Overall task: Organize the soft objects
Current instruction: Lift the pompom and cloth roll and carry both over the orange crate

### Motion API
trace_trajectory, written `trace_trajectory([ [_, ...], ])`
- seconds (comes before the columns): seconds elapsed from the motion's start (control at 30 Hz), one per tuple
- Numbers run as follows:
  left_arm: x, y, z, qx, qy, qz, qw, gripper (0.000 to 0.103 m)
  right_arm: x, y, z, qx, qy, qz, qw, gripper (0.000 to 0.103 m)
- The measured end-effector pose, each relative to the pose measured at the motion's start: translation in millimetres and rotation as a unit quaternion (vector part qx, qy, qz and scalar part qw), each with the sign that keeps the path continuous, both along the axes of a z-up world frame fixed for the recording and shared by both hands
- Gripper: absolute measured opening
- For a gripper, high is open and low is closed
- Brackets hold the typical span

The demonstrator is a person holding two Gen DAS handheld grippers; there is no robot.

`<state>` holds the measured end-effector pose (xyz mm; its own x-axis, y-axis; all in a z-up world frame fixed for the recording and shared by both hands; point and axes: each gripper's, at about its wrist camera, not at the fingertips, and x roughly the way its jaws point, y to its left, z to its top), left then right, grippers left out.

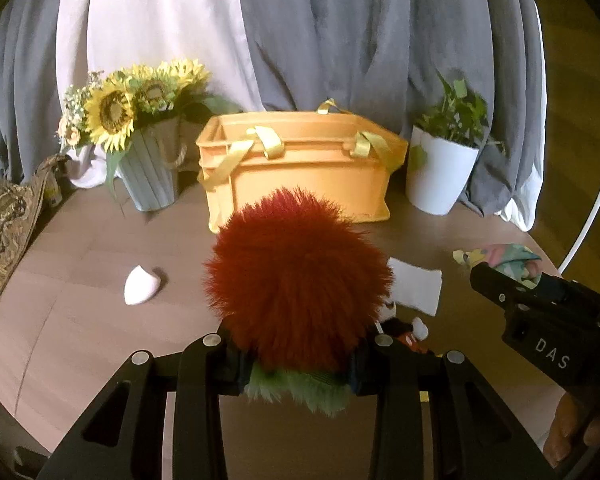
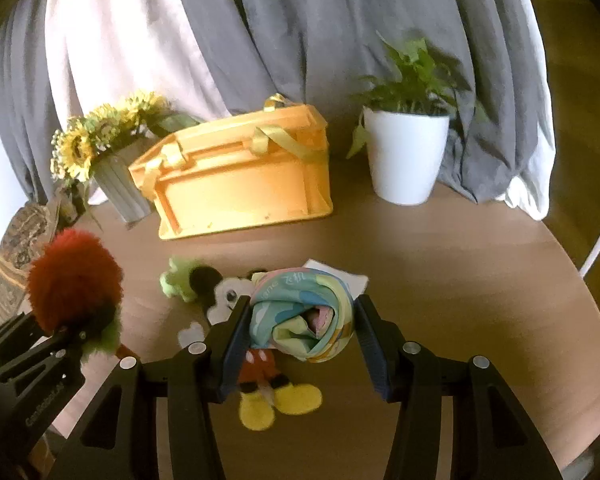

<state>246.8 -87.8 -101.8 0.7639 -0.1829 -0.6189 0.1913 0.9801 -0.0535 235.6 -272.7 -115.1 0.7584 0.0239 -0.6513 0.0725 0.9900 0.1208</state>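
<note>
Red fluff and pastel cloth held above the worktop

Red fuzzy toy [image 1: 298,280] with a green fringe sits clamped in the left gripper [image 1: 296,364] jaws, centre frame, before the orange basket [image 1: 300,168]. The right gripper [image 2: 302,328] jaws are closed on a rolled pastel cloth [image 2: 304,316], over a mouse plush [image 2: 260,364] lying on the worktop [image 2: 460,280].

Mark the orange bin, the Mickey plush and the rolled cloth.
orange bin [image 1: 300,184]: left wrist view, front wall.
Mickey plush [image 2: 260,360]: right wrist view, red shorts.
rolled cloth [image 2: 300,312]: right wrist view, pastel outer fold between the right gripper's fingers.
</note>
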Motion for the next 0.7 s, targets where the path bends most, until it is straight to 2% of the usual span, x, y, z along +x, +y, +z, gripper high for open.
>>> trace_trajectory([
  [0.7,40.8,42.3,51.3,-0.016,-0.058,-0.03,0.9977,0.035,33.9,50.3,54.1,-0.012,-0.066,-0.009,0.998,0.052],
])
